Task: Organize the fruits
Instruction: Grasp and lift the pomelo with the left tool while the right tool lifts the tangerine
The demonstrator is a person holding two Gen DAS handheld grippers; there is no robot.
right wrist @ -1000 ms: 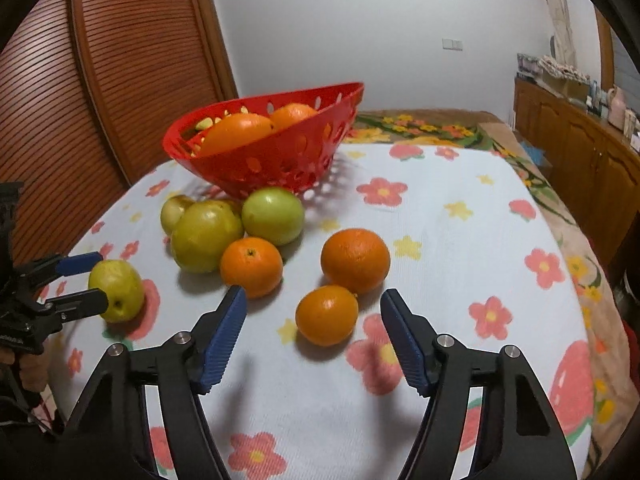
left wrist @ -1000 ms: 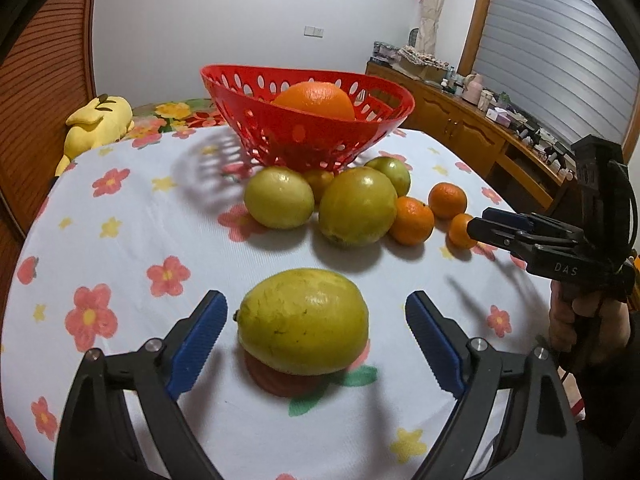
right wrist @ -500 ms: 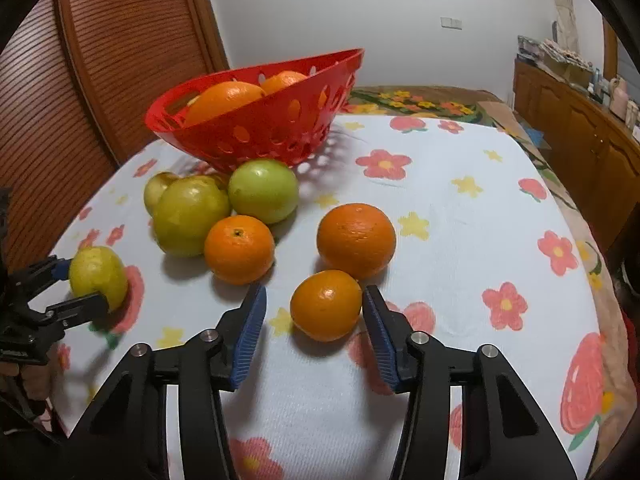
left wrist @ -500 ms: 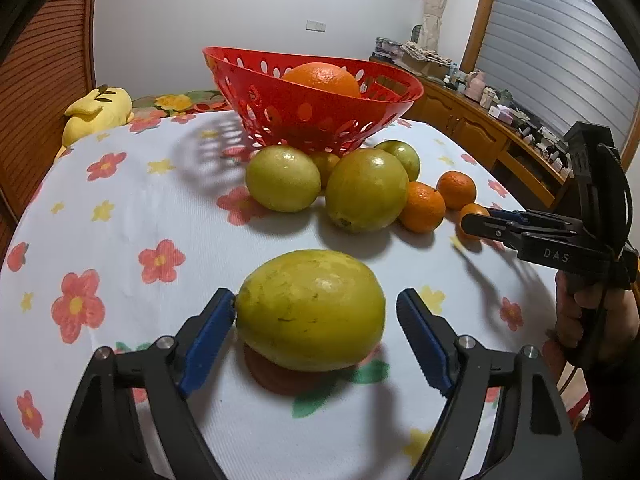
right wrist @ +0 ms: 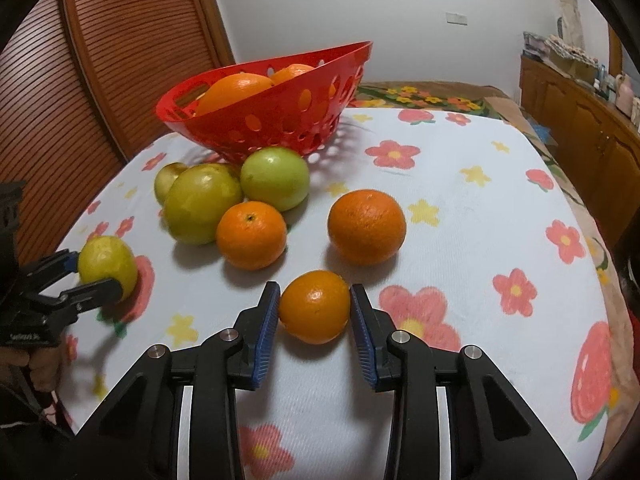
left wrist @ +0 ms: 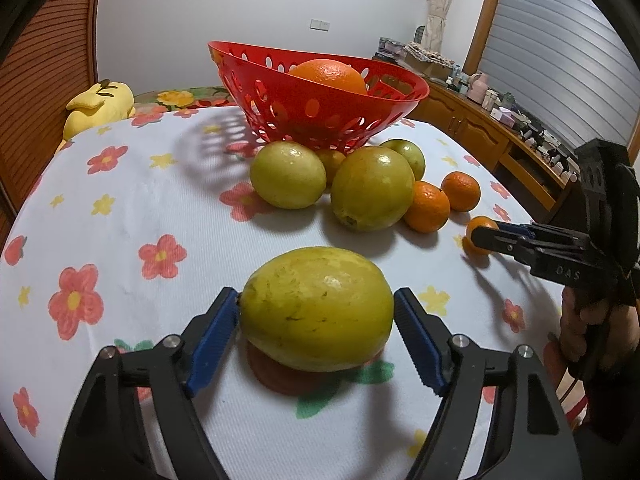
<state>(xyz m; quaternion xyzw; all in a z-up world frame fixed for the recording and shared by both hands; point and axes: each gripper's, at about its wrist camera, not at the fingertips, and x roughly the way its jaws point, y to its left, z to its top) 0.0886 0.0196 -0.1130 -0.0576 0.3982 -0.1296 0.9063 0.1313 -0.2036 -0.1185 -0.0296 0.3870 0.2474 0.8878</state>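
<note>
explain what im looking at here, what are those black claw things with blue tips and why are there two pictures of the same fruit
Those are two hand-held grippers, one in each of a person's hands, each with a camera looking out along its fingers. Each picture is one gripper's own view of one table with a flowered cloth.

In the left view, the left gripper has just been closing around a yellow-green fruit; its pads sit right at the fruit's sides. At the right edge you see the other gripper and the hand holding it.

In the right view, the right gripper is shut on a small orange.

More oranges and green fruits lie loose in front of a red basket, which already holds oranges.
</note>
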